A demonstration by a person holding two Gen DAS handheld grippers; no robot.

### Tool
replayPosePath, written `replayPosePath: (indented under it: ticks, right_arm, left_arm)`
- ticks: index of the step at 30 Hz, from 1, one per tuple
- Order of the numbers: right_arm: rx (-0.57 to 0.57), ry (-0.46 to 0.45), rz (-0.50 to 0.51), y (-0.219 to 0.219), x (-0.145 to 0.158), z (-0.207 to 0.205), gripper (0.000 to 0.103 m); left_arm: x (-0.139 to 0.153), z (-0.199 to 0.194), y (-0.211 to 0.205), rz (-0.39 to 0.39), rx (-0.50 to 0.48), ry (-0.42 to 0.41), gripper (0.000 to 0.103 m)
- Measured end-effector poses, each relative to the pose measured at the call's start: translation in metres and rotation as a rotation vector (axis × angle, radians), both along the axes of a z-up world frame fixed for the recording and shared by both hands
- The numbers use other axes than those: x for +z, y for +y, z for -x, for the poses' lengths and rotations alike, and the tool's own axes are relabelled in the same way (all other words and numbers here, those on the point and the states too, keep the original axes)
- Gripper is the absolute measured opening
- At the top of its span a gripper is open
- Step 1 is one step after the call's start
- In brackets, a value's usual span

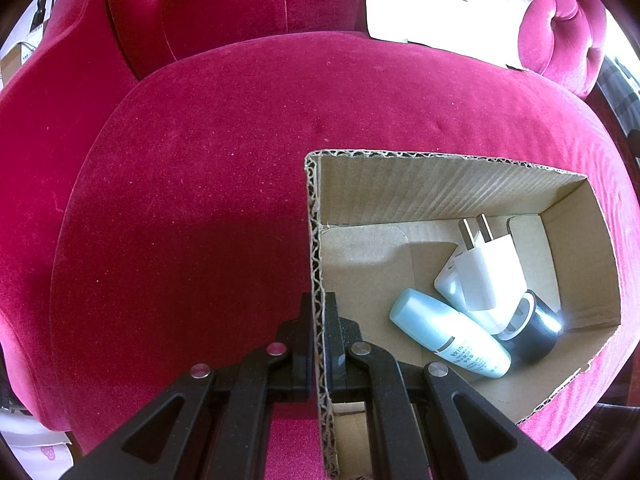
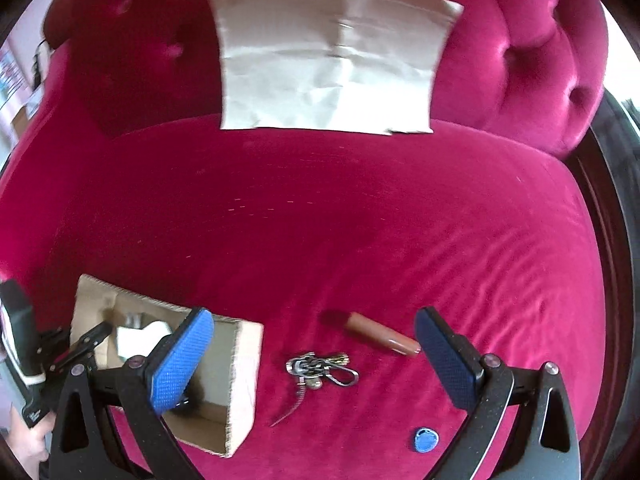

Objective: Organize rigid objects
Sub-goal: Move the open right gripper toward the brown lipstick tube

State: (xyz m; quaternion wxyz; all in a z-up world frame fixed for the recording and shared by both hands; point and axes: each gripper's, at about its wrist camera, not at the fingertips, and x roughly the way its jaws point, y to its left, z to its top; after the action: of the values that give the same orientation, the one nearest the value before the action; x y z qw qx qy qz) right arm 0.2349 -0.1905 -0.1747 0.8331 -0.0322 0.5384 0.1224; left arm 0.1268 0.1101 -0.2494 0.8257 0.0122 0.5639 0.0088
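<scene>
An open cardboard box (image 1: pixel 440 184) sits on a red velvet sofa seat (image 1: pixel 200 184). Inside lie a white plug adapter (image 1: pixel 484 276), a pale blue bottle (image 1: pixel 448 336) and a dark cylinder (image 1: pixel 536 332). My left gripper (image 1: pixel 318 312) is shut on the box's left wall. In the right wrist view the box (image 2: pixel 240 364) is at lower left with the left gripper (image 2: pixel 92 336) on it. My right gripper (image 2: pixel 312 344) is open and empty above a metal key ring (image 2: pixel 320 372), a brown tube (image 2: pixel 380 334) and a small blue object (image 2: pixel 425 439).
A flat piece of cardboard (image 2: pixel 332 60) leans against the tufted sofa back (image 2: pixel 520 60); it also shows in the left wrist view (image 1: pixel 440 8). The seat's right edge (image 2: pixel 592 280) drops to a dark floor.
</scene>
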Motion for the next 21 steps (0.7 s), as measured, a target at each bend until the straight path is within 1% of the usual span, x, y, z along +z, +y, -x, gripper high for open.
replayPosePath:
  ticks: [4,9,17,21]
  right_arm:
    - [-0.066,0.013,0.01,-0.016,-0.009,-0.008,0.103]
    - [-0.143,0.043,0.019,-0.035,-0.028,-0.018,0.103]
    - [-0.227,0.153,-0.005,-0.055,-0.069,-0.03,0.103]
    - [-0.243,0.186,0.0,-0.06,-0.083,-0.034,0.103]
  left_arm:
    - [0.0,0.0,0.0,0.0,-0.002,0.0,0.003]
    - [0.0,0.0,0.0,0.001,-0.001,0.0,0.003]
    - [0.0,0.0,0.0,0.001,-0.002,0.0,0.003]
    - [0.0,0.0,0.0,0.002,-0.002,0.0,0.003]
